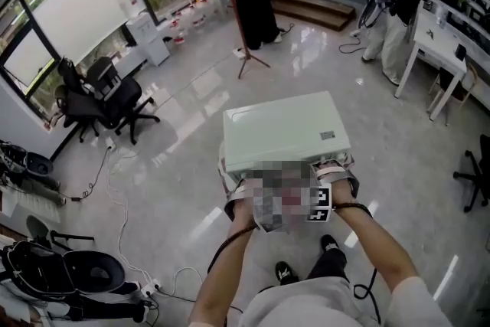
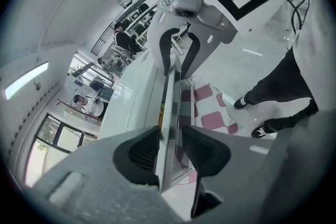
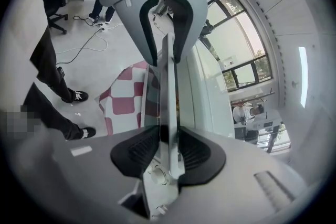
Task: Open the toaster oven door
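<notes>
Room: glossy pale tiled floor (image 1: 191,126). Tall dark-framed windows (image 1: 76,4) along the left wall, with black office chairs (image 1: 107,99) beneath them. White desk (image 1: 438,50) far right. Wooden step (image 1: 318,10) at the far end. Loose cables (image 1: 115,188) near left. Ceiling strip light (image 2: 23,84).

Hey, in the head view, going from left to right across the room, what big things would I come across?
black swivel office chairs → pale boxy metal toaster oven → white desk
</notes>
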`<state>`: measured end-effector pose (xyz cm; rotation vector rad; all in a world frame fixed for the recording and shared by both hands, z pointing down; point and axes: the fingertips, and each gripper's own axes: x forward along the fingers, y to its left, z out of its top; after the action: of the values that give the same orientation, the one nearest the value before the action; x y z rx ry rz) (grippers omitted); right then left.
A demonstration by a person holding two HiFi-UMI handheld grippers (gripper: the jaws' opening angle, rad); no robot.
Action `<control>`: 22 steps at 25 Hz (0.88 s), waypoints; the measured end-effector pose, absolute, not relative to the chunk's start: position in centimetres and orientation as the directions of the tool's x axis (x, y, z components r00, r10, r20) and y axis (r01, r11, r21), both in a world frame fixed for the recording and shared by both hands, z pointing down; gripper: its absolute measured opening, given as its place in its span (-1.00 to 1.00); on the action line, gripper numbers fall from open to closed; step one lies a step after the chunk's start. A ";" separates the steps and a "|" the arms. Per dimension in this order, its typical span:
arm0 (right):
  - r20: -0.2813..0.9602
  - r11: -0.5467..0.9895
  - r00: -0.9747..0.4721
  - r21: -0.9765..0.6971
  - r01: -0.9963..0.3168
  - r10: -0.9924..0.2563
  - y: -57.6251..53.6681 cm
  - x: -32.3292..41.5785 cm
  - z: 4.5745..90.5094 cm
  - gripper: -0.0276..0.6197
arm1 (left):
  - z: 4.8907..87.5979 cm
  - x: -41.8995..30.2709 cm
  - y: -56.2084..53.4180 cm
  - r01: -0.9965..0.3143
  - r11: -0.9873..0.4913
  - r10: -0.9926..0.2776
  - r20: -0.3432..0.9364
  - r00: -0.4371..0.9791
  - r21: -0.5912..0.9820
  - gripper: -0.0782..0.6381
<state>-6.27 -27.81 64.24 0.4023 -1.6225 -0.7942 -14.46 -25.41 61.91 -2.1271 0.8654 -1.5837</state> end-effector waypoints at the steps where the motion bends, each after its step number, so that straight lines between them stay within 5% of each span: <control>1: 0.723 0.700 -0.213 0.690 0.183 -0.657 -27.9 -6.3 64.3 -0.55 | 62.2 -14.7 -25.5 -0.249 -0.756 -0.650 0.739 0.178 -0.605 -0.39; 7: 0.697 0.669 -0.199 0.717 0.196 -0.689 -28.0 -6.2 64.4 -0.61 | 63.2 -14.8 -25.7 -0.147 -0.757 -0.653 0.747 0.129 -0.637 -0.38; 22: 0.705 0.681 -0.197 0.709 0.185 -0.681 -26.6 -5.8 64.8 -0.62 | 63.3 -14.4 -24.3 -0.199 -0.774 -0.632 0.756 0.174 -0.601 -0.42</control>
<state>-5.78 -26.55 64.79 0.4174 -1.5869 -0.8235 -14.40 -24.27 63.29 -2.0916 0.7868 -1.6295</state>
